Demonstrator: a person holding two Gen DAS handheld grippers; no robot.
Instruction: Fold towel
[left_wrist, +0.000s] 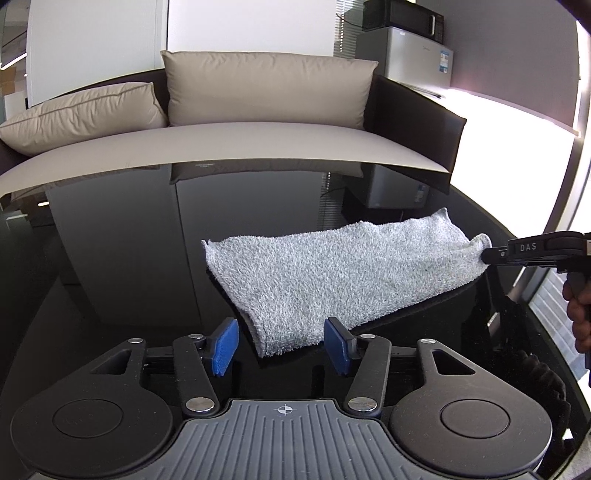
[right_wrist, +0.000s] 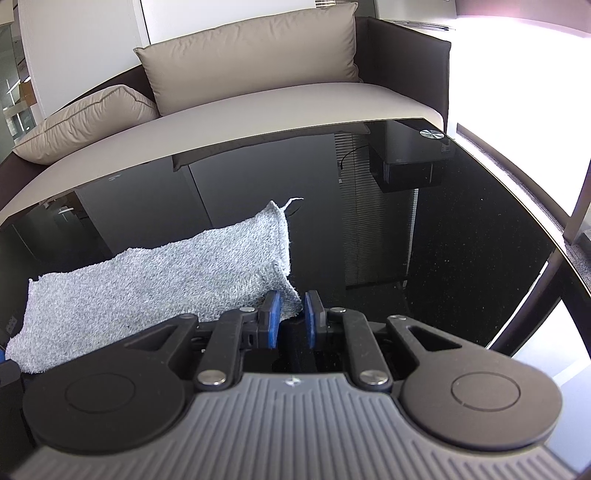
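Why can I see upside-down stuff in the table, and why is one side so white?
Left wrist view: the glossy black table acts like a mirror, reflecting the beige sofa cushion. The window glare blows out the right edge. Right wrist view: the same glare whitens the upper right corner, and the fisheye lens bends the table edge, while the fluffy grey towel stays sharp.

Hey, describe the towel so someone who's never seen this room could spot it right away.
In front of the beige sofa stands a glossy black table. On it lies the towel, the only soft, fuzzy light-grey thing there, between two black grippers.
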